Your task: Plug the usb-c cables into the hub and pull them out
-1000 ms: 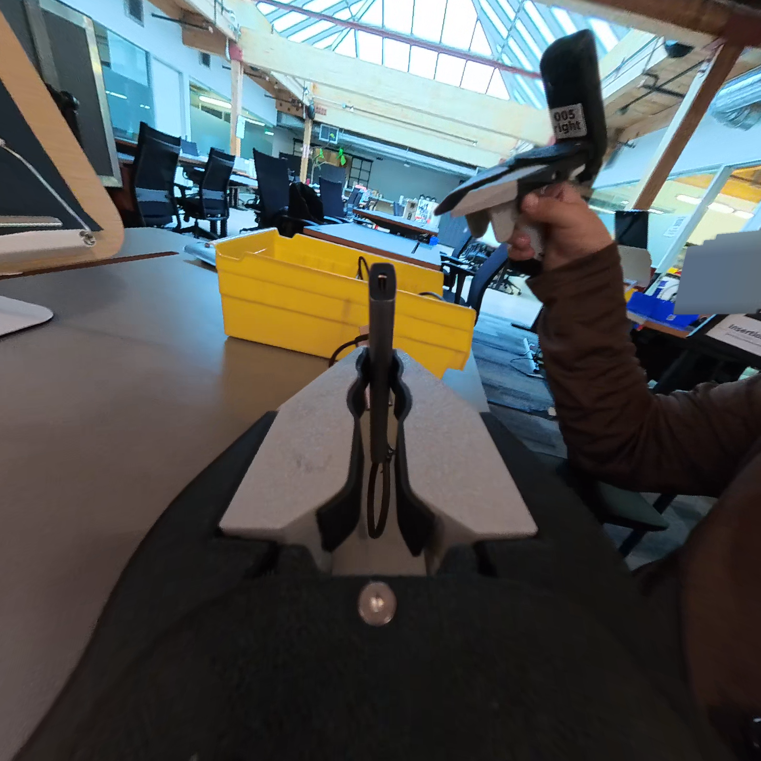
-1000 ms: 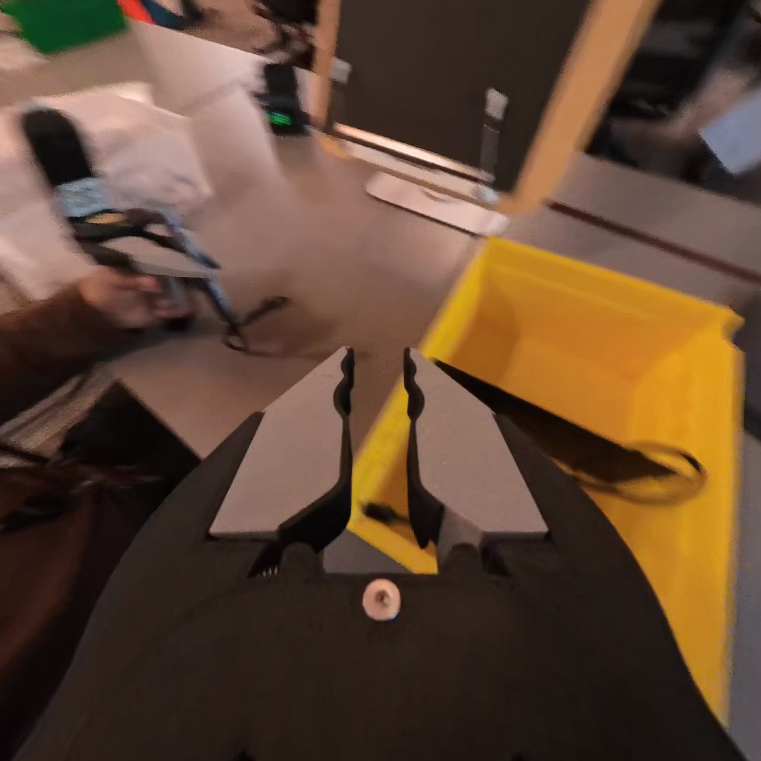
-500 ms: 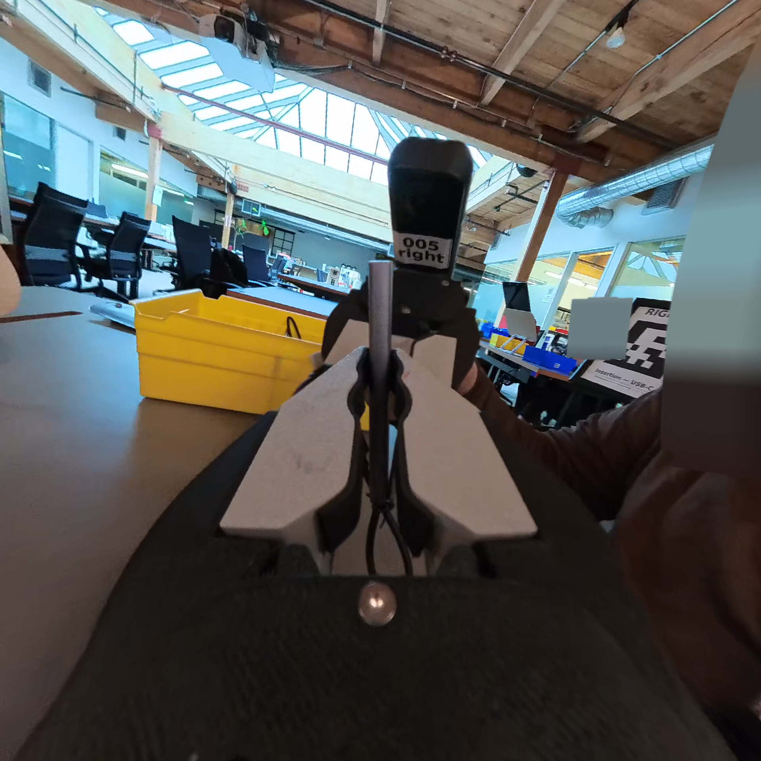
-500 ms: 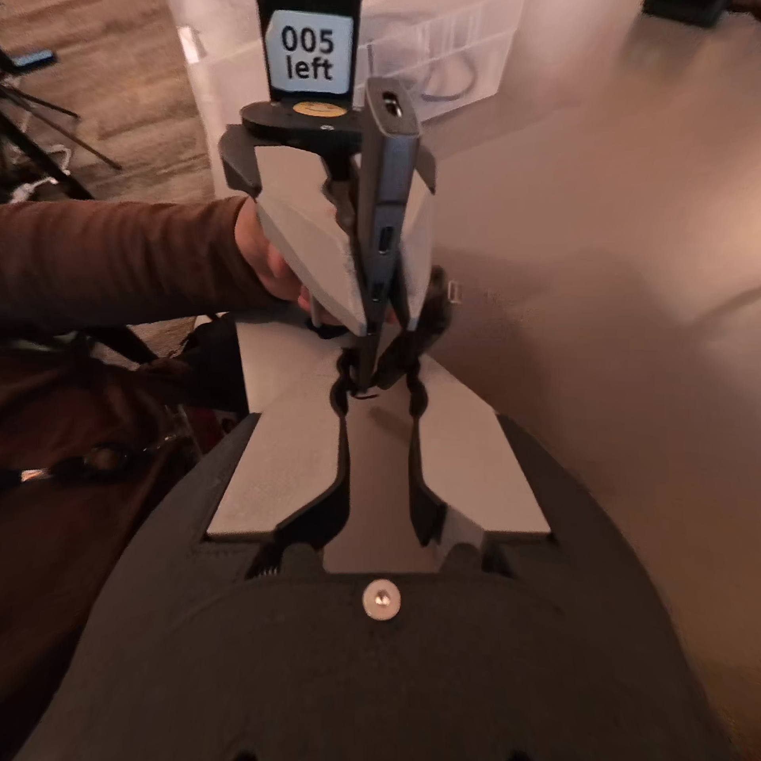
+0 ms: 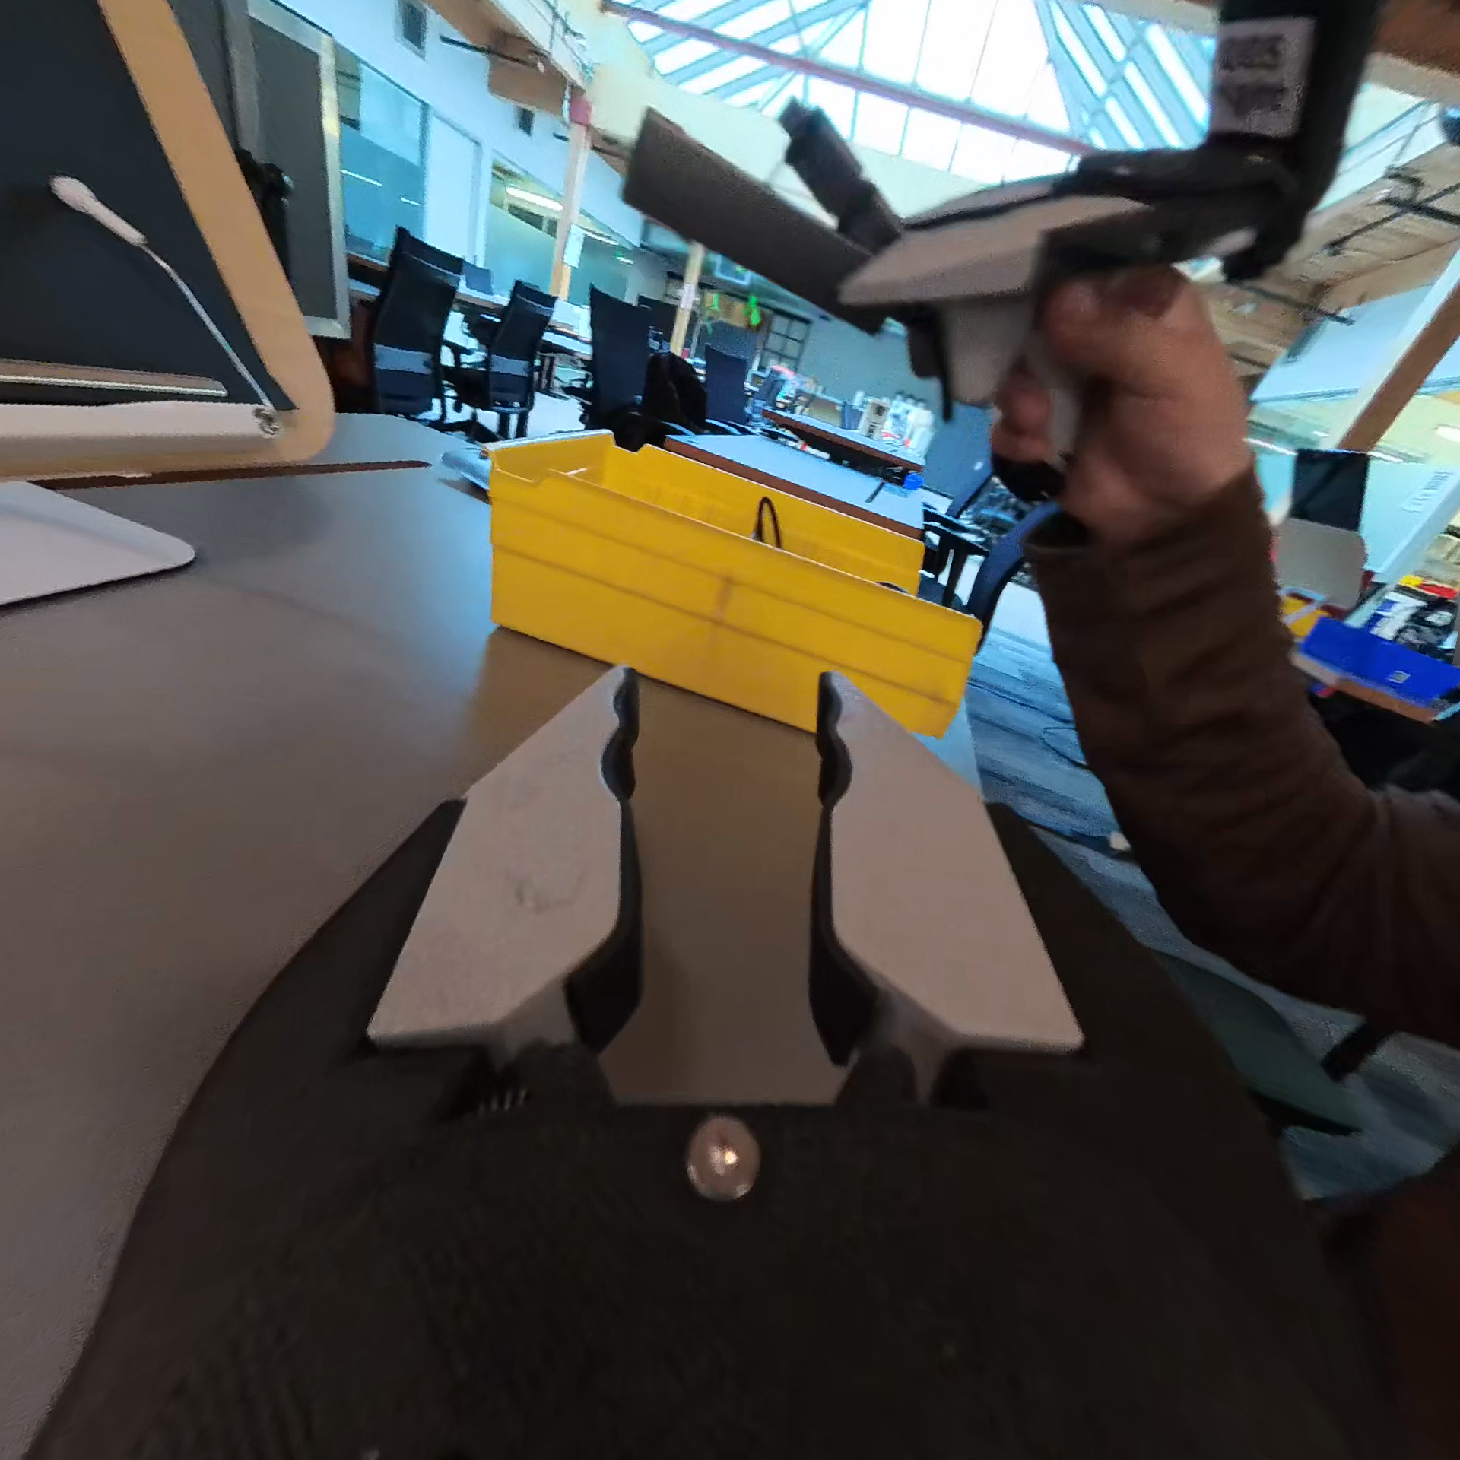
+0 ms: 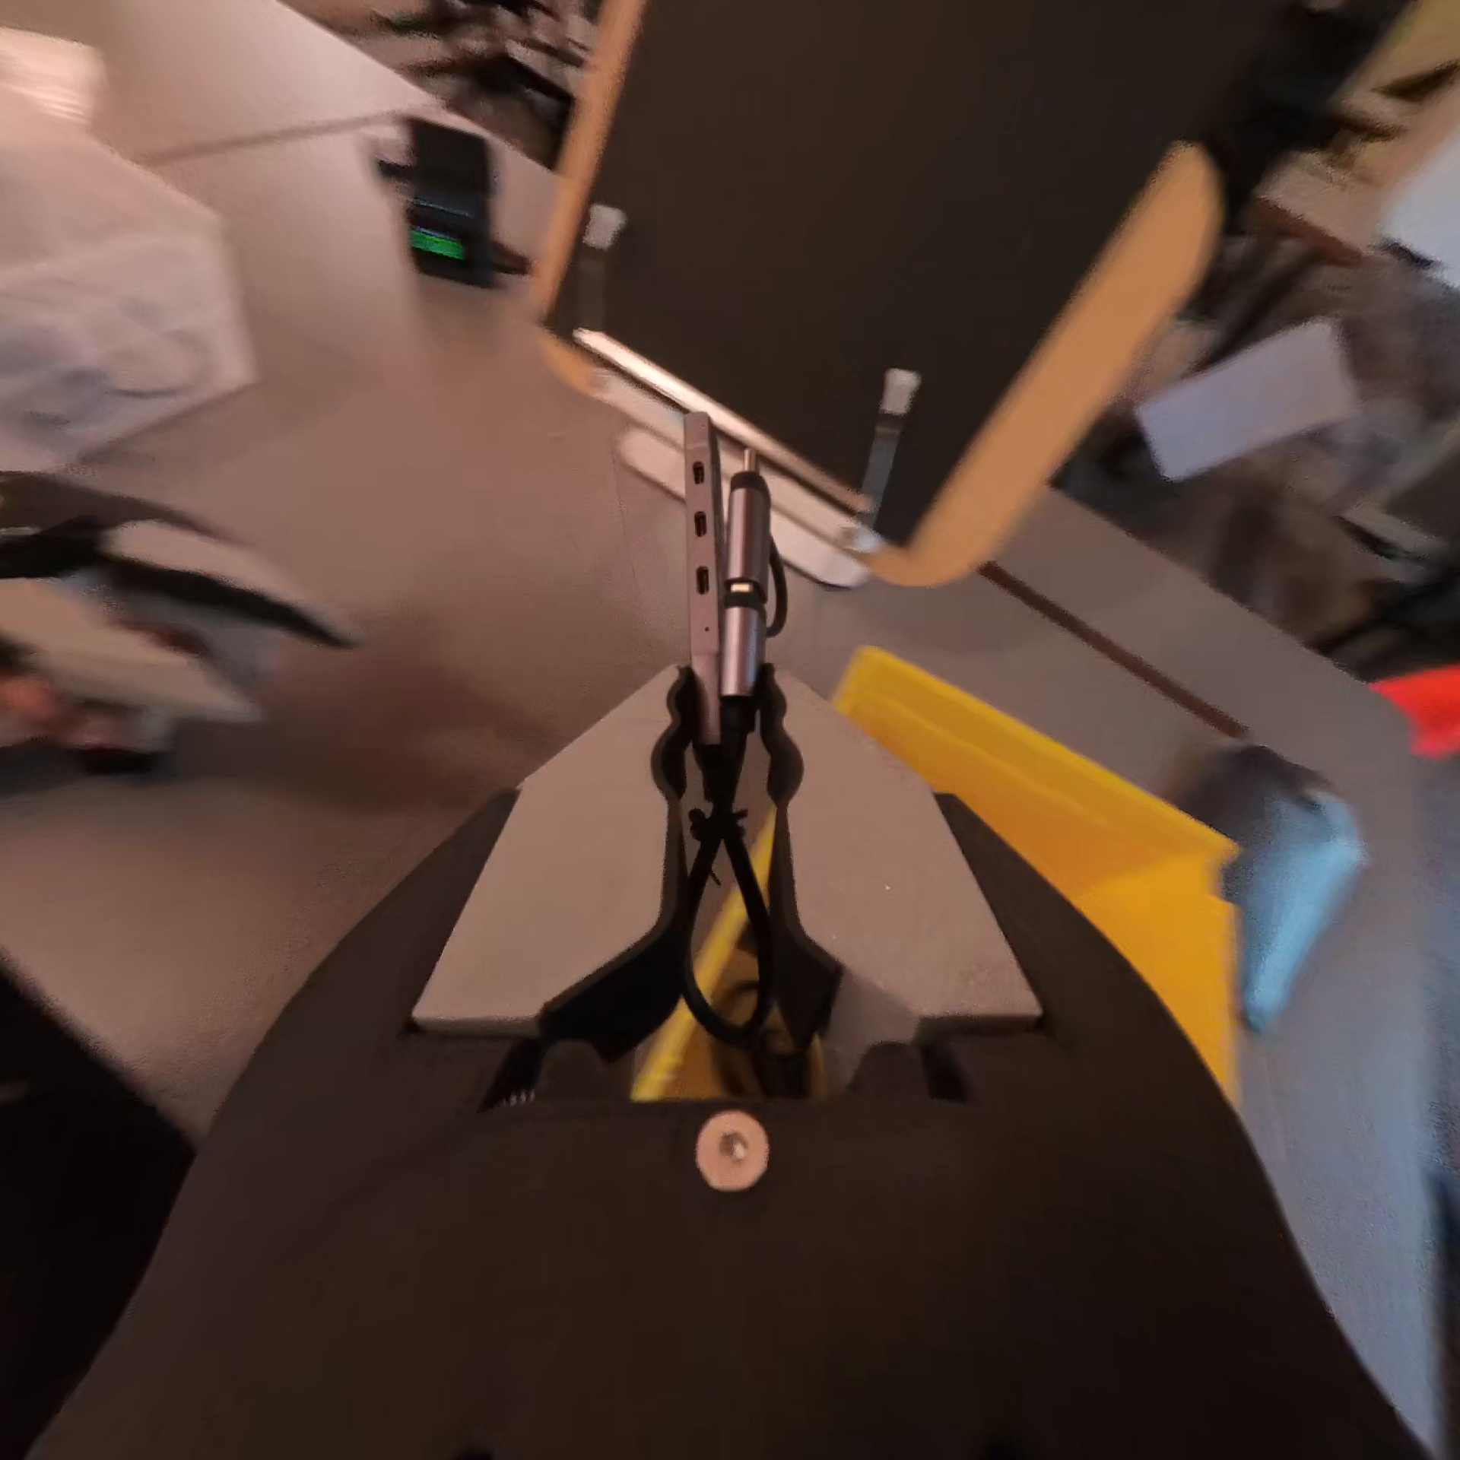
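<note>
My right gripper point(image 6: 727, 689) is shut on the grey USB-C hub point(image 6: 702, 553), which stands upright between the fingertips with its row of ports facing left. The hub's own short black cable point(image 6: 727, 948) loops back between the fingers, and its grey plug point(image 6: 746, 585) lies against the hub. In the left wrist view the right gripper point(image 5: 865, 288) is held high at the upper right with the hub point(image 5: 735, 213) sticking out to the left. My left gripper point(image 5: 723, 699) is open and empty, low over the grey table point(image 5: 237, 750). It shows blurred in the right wrist view point(image 6: 197, 585).
A yellow bin point(image 5: 711, 608) with a black cable point(image 5: 766, 517) in it stands just ahead on the table; it also shows in the right wrist view point(image 6: 1066, 829). A monitor point(image 5: 118, 237) on a white base point(image 5: 71, 545) is at the far left. The table edge runs right of the bin. About 20 cm separates my left fingertips from my right.
The hub passed from my left gripper to my right. The left gripper opened and dropped back low over the table. The right gripper shut on the hub and lifted it up and away.
</note>
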A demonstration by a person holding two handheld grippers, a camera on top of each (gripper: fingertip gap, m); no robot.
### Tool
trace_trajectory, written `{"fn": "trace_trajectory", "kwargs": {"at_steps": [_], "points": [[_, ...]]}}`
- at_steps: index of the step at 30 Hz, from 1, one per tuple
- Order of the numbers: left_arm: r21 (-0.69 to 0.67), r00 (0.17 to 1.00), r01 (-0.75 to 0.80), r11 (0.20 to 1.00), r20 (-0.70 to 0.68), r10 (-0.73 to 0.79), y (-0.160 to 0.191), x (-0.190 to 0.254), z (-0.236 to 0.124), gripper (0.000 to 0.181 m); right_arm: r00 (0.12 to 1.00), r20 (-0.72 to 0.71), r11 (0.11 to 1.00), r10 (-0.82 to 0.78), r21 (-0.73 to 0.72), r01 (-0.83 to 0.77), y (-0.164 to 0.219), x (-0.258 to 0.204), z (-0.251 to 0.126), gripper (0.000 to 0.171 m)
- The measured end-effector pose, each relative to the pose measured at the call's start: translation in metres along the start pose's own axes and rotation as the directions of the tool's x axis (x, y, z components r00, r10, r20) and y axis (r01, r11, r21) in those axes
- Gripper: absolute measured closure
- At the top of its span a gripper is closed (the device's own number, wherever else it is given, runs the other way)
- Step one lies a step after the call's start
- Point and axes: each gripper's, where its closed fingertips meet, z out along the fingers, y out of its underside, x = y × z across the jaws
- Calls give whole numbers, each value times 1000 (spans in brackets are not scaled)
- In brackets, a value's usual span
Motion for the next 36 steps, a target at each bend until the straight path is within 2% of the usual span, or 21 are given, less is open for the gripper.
{"fn": "trace_trajectory", "kwargs": {"at_steps": [3,6,9,11,16,20,24,28,33,34,36], "points": [[-20,1000,6,1000,-17,-6,3,3,0,144,991,-134,991,4,-135,-22,15,69,8,158],[-19,1000,-6,1000,-10,6,3,3,-1,148,982,-184,939,38,-330,-98,60,118,33,156],[-28,1000,-19,999,16,20,5,-2,-1,150,968,-224,835,115,-505,-216,115,138,56,156],[-29,1000,-8,1000,10,8,6,-2,-1,149,957,-256,793,134,-551,-259,129,136,61,148],[-33,1000,23,999,6,-22,6,-4,0,149,978,-208,922,-5,-379,-76,64,93,56,151],[-46,1000,16,999,-2,-16,8,-2,2,150,991,-108,948,-84,-315,46,29,39,57,142],[-44,1000,22,999,-4,-23,7,-2,1,150,991,113,982,-69,-170,88,-1,-44,65,138],[-45,1000,8,999,-3,-8,8,-1,2,149,944,327,996,-43,-65,68,-5,-122,91,133],[-44,999,-6,999,31,7,8,0,2,133,922,387,1000,-20,-4,24,16,-154,152,130],[-66,997,35,997,68,-30,13,-4,1,117,914,406,1000,-6,28,-5,18,-156,160,128],[-89,984,171,981,56,-167,21,-1,-3,104,872,488,997,25,56,-60,26,-162,166,114]]}}
